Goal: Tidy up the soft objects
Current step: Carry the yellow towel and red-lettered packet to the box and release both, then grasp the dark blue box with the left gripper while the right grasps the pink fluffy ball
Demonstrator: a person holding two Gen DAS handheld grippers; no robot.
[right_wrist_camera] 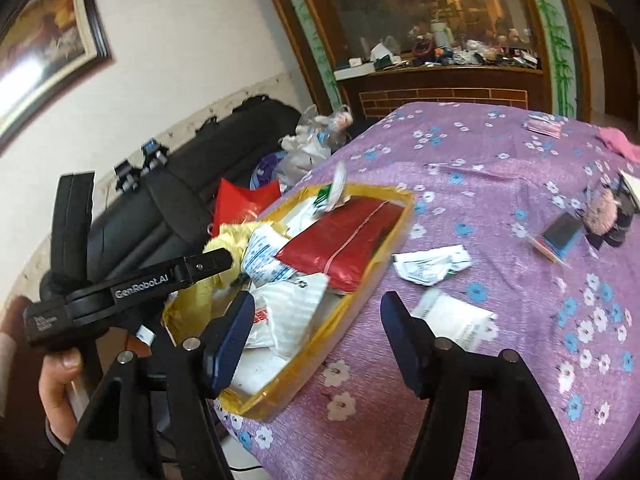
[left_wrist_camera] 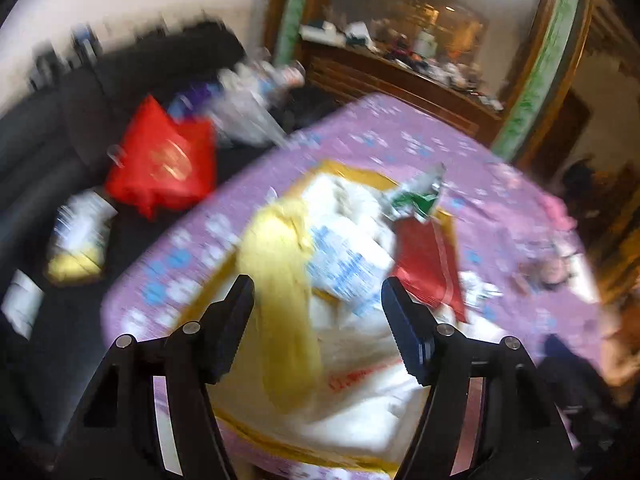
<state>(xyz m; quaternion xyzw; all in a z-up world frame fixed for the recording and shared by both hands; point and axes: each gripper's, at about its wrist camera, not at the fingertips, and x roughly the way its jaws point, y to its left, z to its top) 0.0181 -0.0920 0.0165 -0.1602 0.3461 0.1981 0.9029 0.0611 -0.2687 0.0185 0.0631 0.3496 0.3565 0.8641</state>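
Note:
A yellow-rimmed box (right_wrist_camera: 402, 216) on the purple flowered table holds soft bags: a red pouch (right_wrist_camera: 340, 240), a yellow bag (right_wrist_camera: 228, 240), a blue-printed white packet (right_wrist_camera: 262, 260) and white plastic bags (right_wrist_camera: 288, 312). The left wrist view is blurred; it shows the yellow bag (left_wrist_camera: 280, 280), the red pouch (left_wrist_camera: 428, 264) and the box (left_wrist_camera: 348, 170). My left gripper (left_wrist_camera: 318, 320) hovers open over the box; in the right wrist view its finger tip (right_wrist_camera: 216, 260) lies by the yellow bag. My right gripper (right_wrist_camera: 316, 332) is open and empty above the box's near right edge.
On the tablecloth lie a crumpled white-green packet (right_wrist_camera: 432, 266), a white sachet (right_wrist_camera: 460, 320), a blue pack (right_wrist_camera: 560, 234), a fluffy pink item (right_wrist_camera: 604, 212) and pink cloth (right_wrist_camera: 618, 142). A black sofa (right_wrist_camera: 192, 176) with a red bag (left_wrist_camera: 160, 160) stands left.

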